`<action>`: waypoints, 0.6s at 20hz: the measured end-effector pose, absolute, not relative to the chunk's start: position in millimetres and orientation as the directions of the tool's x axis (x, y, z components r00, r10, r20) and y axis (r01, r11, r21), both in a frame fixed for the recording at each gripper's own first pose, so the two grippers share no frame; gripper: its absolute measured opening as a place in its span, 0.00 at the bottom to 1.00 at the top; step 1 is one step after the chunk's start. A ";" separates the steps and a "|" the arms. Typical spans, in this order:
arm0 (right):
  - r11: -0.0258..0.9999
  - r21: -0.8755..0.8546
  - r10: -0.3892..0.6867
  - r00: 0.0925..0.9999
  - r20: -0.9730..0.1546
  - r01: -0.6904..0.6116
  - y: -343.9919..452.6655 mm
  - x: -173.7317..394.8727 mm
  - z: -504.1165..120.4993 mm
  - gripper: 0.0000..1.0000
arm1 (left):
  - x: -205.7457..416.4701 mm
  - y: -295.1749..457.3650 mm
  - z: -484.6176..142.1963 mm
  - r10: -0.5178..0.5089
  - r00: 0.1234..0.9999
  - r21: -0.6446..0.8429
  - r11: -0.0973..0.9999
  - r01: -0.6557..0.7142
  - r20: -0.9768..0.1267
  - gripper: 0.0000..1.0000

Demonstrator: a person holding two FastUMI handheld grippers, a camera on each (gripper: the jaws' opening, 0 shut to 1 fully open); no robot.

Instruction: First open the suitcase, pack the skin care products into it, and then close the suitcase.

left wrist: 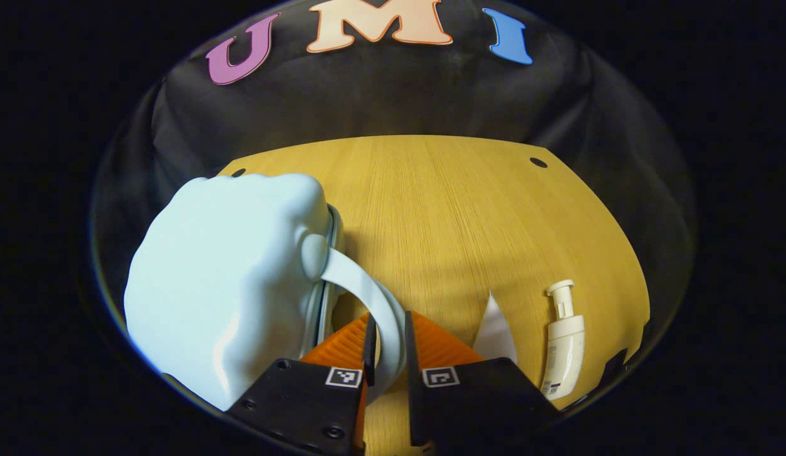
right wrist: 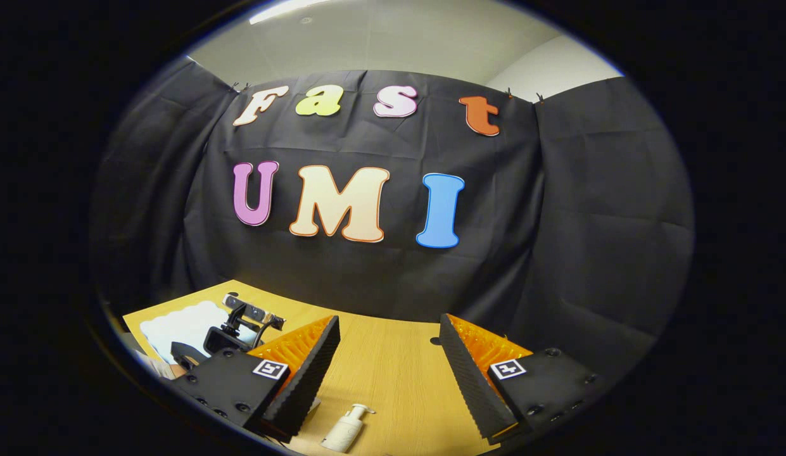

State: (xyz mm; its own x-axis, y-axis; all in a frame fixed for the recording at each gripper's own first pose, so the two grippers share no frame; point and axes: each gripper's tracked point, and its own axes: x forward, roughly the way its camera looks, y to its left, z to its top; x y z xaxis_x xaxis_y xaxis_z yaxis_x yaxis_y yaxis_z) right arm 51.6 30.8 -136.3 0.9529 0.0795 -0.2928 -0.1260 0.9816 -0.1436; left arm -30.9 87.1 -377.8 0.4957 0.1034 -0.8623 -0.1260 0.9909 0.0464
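The left gripper (left wrist: 387,345) pinches the suitcase (left wrist: 228,285) handle (left wrist: 367,294) near the desk's (left wrist: 443,209) left edge; lift steadily. The right gripper (right wrist: 389,373) hovers open above the bottle (right wrist: 346,429).

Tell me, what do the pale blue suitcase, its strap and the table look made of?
Suitcase: probably hard plastic, smooth with soft sheen and moulded bulges. Strap: looks like flexible plastic or rubber, bending in a flat curve. Table: wood or wood-look laminate, showing fine straight grain.

At left of the left gripper view, the suitcase (left wrist: 221,285) is pale ice-blue, its handle strap (left wrist: 367,297) matching. The bench (left wrist: 456,215) is honey-yellow with fine wood grain. Lower right, the pump bottle (left wrist: 564,348) is cream-white.
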 end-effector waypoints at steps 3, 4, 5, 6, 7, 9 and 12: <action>0.982 -0.133 0.092 0.953 -0.289 -0.136 33.6 49.9 -136.6 1.00 | -31.7 85.9 -376.3 0.083 0.491 0.043 0.995 -0.092 -0.867 0.12; 0.981 -0.135 0.094 0.954 -0.283 -0.137 34.2 50.0 -135.2 1.00 | -32.4 85.1 -372.3 0.078 0.491 0.033 0.994 -0.100 -0.867 0.11; 0.981 -0.135 0.097 0.955 -0.279 -0.139 33.6 49.8 -135.7 1.00 | -31.5 86.1 -368.4 0.078 0.494 0.025 0.993 -0.113 -0.866 0.07; 0.981 -0.132 0.100 0.956 -0.276 -0.141 33.9 49.4 -134.9 1.00 | -31.1 86.2 -364.8 0.068 0.498 0.016 0.994 -0.106 -0.865 0.05; 0.982 -0.126 0.103 0.956 -0.274 -0.141 34.0 48.5 -134.8 1.00 | -29.7 85.7 -359.0 0.051 0.501 0.006 0.996 -0.092 -0.864 0.03; 0.983 -0.110 0.111 0.957 -0.267 -0.144 34.9 48.6 -134.4 1.00 | -26.4 88.8 -343.6 0.039 0.515 0.001 0.997 -0.074 -0.857 0.01; 0.986 -0.075 0.125 0.956 -0.264 -0.150 36.6 47.0 -137.6 1.00 | -20.3 91.9 -315.9 0.029 0.544 -0.010 0.998 -0.069 -0.838 0.00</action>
